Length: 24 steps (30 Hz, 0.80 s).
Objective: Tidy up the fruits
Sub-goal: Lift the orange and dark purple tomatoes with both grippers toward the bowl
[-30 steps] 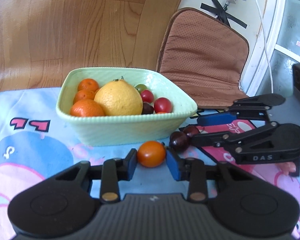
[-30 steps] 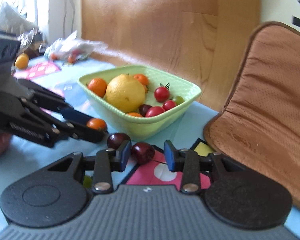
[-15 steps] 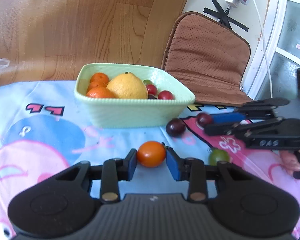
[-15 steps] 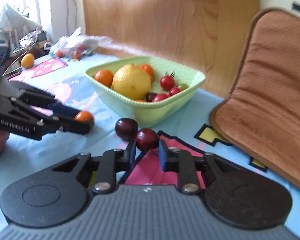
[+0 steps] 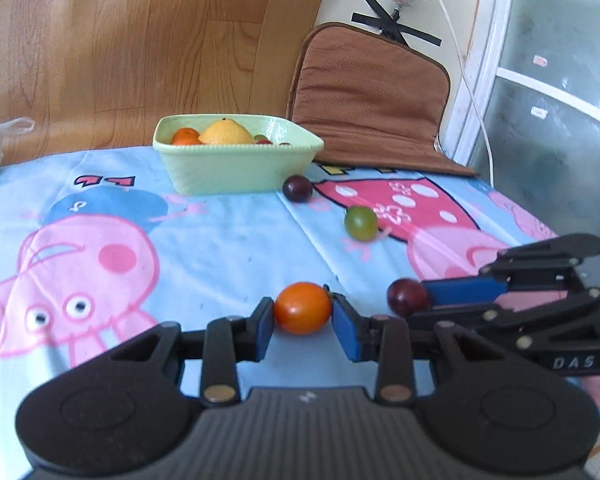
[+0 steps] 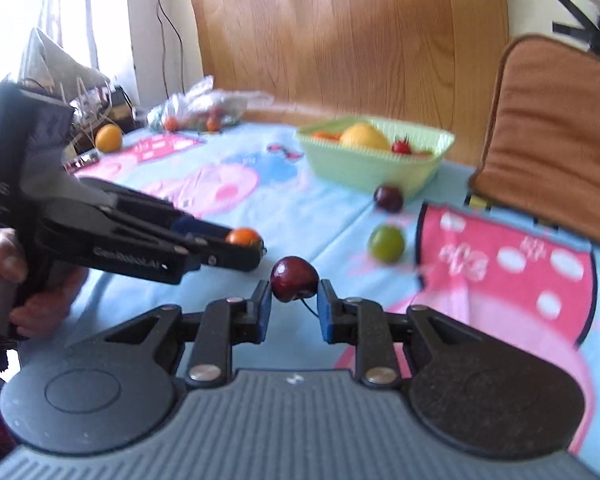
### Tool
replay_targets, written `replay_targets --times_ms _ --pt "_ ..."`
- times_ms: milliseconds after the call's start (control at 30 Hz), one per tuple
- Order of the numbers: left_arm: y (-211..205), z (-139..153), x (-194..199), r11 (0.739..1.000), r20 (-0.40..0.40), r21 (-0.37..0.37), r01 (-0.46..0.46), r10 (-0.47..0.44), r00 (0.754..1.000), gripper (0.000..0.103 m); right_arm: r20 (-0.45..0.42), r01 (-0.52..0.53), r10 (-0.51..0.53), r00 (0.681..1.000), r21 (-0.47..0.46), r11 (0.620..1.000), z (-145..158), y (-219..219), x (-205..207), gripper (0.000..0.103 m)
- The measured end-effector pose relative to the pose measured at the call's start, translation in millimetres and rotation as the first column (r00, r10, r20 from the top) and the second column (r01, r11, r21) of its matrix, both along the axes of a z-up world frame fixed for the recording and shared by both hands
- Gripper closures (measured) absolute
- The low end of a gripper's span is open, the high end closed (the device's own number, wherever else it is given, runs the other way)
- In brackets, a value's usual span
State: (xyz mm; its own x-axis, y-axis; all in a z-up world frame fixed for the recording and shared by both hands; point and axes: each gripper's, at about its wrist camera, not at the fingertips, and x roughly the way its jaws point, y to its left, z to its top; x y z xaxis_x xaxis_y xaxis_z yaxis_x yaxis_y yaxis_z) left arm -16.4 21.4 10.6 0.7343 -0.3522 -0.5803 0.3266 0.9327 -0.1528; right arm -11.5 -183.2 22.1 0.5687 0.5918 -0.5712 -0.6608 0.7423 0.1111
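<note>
Partway: left gripper (image 5: 302, 315) clamping small orange tomato (image 5: 302, 308), right gripper (image 6: 293, 303) pinching dark red cherry (image 6: 293, 284); second dark cherry (image 5: 297, 188) and green grape (image 5: 360, 222) loose beside pale green ribbed bowl (image 5: 236, 170).

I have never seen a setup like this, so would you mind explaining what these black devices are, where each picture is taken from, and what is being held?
No robot arm here: a person holds a two-finger clamp tool in each hand, each carrying a wide-angle camera looking forward along its fingers. One picture is from the left tool, the other from the right.

The left gripper is shut on an orange tomato. The right gripper is shut on a dark cherry. Each tool also appears in the other's picture.

On the cartoon tablecloth stands a green bowl holding a lemon, small oranges and tomatoes. Beside it lie a second cherry and a green fruit.
</note>
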Motion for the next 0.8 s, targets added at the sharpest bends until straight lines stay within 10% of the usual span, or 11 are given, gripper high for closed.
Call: replay_targets --times_ms 400,600,800 --pt "2 7 -23 0.999 0.058 0.023 -0.046 0.044 0.997 0.049 0.051 0.054 -0.052 0.997 -0.046 0.998 -10 13 -27 0.073" --pt "-6 -1 -17 0.999 0.025 0.035 -0.01 0.009 1.0 0.069 0.055 0.066 -0.064 0.996 -0.036 0.997 -12 13 -23 0.062" --pt "2 11 -7 0.999 0.026 -0.041 0.013 -0.012 1.0 0.071 0.079 0.019 -0.019 0.997 -0.001 1.0 -9 19 -20 0.074"
